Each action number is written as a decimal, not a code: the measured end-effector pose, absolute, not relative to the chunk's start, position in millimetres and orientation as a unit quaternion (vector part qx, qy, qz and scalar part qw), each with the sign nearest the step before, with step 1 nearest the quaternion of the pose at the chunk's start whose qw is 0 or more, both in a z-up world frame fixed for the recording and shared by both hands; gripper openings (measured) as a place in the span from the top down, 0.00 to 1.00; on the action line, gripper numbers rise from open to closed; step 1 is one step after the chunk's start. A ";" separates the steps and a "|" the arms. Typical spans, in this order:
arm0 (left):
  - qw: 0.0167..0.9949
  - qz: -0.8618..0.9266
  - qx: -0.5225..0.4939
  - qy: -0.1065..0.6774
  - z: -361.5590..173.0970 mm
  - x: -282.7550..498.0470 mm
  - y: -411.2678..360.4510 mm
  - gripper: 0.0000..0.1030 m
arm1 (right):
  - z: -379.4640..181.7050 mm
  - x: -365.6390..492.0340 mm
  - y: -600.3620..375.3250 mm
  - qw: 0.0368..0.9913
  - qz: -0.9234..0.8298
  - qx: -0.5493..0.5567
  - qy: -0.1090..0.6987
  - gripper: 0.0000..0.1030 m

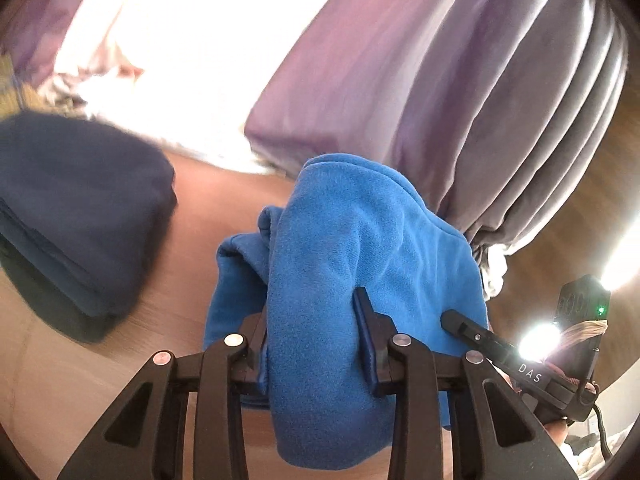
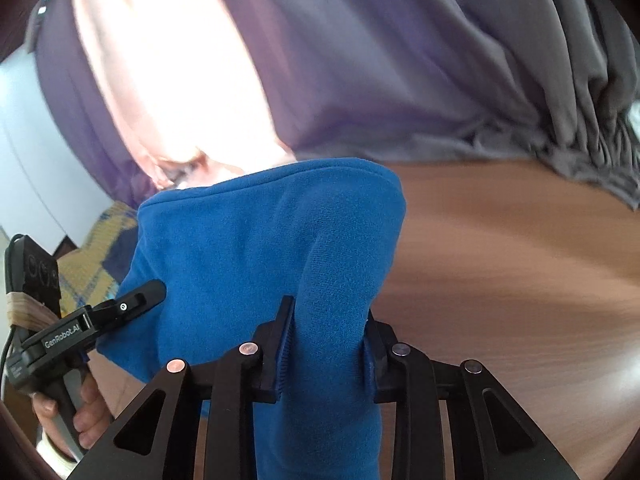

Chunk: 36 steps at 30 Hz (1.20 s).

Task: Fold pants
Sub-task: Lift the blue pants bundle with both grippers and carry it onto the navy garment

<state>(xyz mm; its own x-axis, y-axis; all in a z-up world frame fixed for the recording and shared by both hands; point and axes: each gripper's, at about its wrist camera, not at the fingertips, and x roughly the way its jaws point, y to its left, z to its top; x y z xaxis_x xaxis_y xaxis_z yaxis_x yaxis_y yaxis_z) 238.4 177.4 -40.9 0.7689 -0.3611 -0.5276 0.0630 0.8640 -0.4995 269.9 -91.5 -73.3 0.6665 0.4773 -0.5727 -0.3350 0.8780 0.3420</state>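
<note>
Pants [image 1: 340,248] of blue fleece hang bunched above the wooden surface [image 2: 500,260], pinched by both the left gripper [image 1: 316,344] and right gripper [image 2: 326,352]; folding looks barely begun, no crease laid.

Domestic room, likely a bedroom or living space.
Long grey-purple curtains [image 1: 460,92] gathered down to wood-grain floor [image 2: 500,260], bright window light [image 1: 168,40] between; yellow-and-blue checked textile [image 2: 96,256] at left edge; stack of folded dark clothing [image 1: 76,216] alongside.
</note>
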 end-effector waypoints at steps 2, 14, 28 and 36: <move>0.919 -0.108 -0.225 0.305 -25.3 227.0 184.8 0.67 | -59.5 262.4 -86.6 0.910 0.238 0.101 0.325 0.71; 0.939 -0.074 -0.196 0.273 24.5 202.6 266.5 0.72 | -5.9 253.4 -17.0 0.912 0.294 0.081 0.275 0.71; 0.935 -0.122 -0.202 0.265 30.2 233.2 397.3 0.75 | 19.5 267.0 110.8 0.922 0.273 0.078 0.262 0.73; 0.940 -0.143 -0.174 0.255 52.8 253.1 462.7 0.75 | 50.7 271.1 174.7 0.937 0.252 0.071 0.233 0.73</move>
